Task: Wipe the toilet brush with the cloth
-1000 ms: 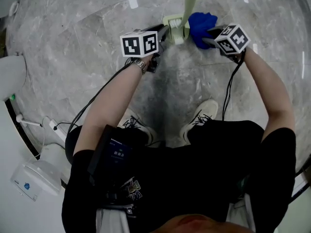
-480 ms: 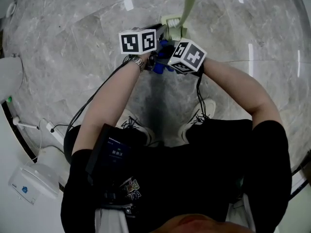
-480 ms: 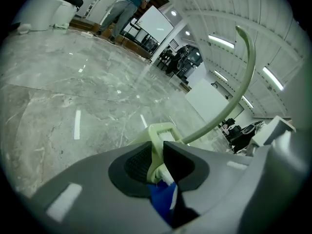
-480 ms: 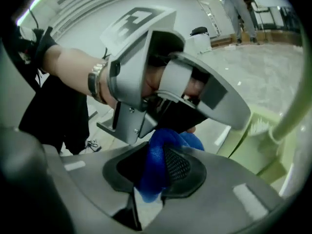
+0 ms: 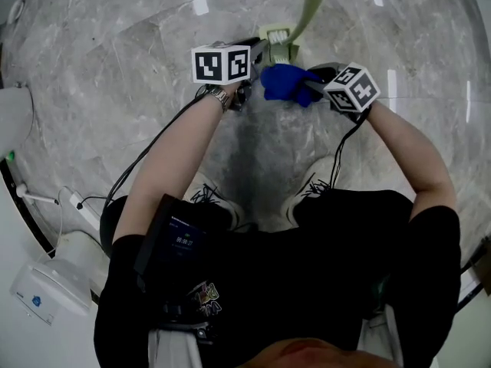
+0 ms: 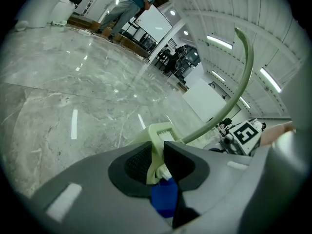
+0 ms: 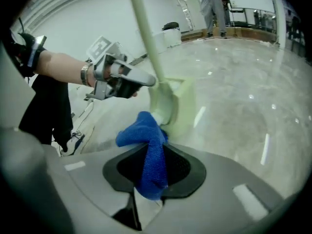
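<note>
A pale green toilet brush (image 5: 278, 40) stands on the marble floor, its curved handle (image 5: 310, 2) rising away from me. My left gripper (image 5: 259, 52) is shut on the brush head (image 6: 157, 147), seen pinched between the pads in the left gripper view. The blue cloth (image 5: 286, 80) hangs bunched from my right gripper (image 5: 311, 83), which is shut on it. In the right gripper view the cloth (image 7: 152, 152) touches the lower end of the brush (image 7: 169, 104). A corner of cloth (image 6: 164, 199) shows below the left jaws.
A white toilet (image 5: 14, 119) stands at the left edge, with a white box (image 5: 44, 286) and cables (image 5: 84, 202) on the floor beside it. The person's shoes (image 5: 217, 196) are just behind the brush. People and a whiteboard (image 6: 152, 24) are far off.
The right gripper swept the cloth from the brush's right side leftward beneath the left gripper, then drew back right. The cloth now sits just below the brush head. The left gripper held still.
</note>
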